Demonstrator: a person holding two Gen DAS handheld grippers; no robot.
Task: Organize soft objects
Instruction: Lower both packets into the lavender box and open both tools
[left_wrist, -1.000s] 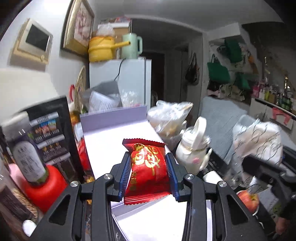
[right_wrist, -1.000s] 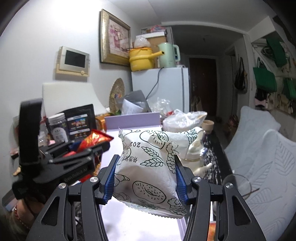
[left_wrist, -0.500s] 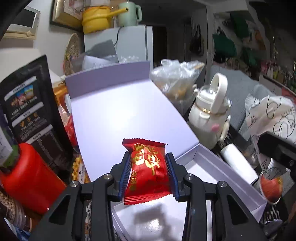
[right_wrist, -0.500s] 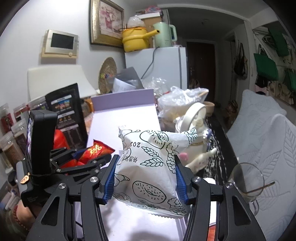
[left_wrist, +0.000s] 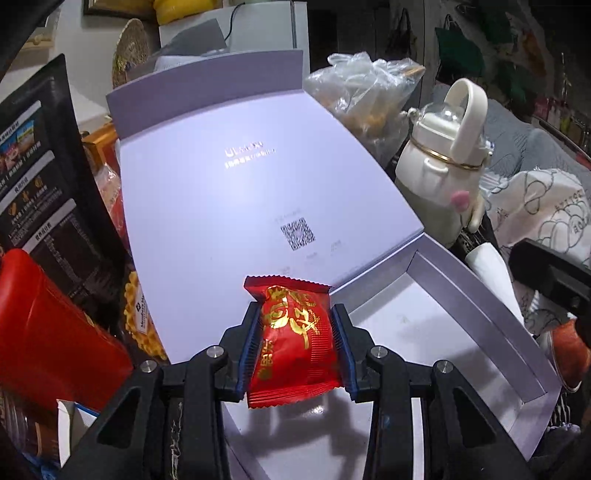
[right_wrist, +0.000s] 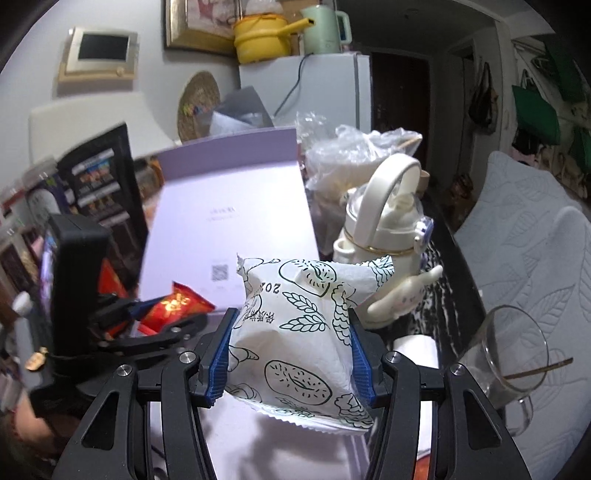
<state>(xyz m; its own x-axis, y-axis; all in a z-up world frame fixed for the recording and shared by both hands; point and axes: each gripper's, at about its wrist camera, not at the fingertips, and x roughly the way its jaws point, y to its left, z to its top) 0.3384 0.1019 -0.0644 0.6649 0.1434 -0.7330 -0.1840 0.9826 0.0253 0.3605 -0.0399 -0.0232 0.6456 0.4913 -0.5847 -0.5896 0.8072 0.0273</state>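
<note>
Cluttered tabletop, open lavender box (left_wrist: 498, 314), lid (left_wrist: 240, 192) flat. Left gripper (left_wrist: 295, 350): clamped on red snack packet (left_wrist: 291, 343) above box. Right gripper (right_wrist: 290, 354): clamped on white printed pouch (right_wrist: 295, 332), raised beside cream bottle (right_wrist: 384, 236).

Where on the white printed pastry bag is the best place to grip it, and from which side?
Grip the white printed bag across its puffy middle, from its crimped bottom end, as the right claw does now. The pads press its two long side edges, where the soft pack is narrowest. Both crimped seams stay free. A light squeeze is probably enough; harder may crush the contents.
</note>
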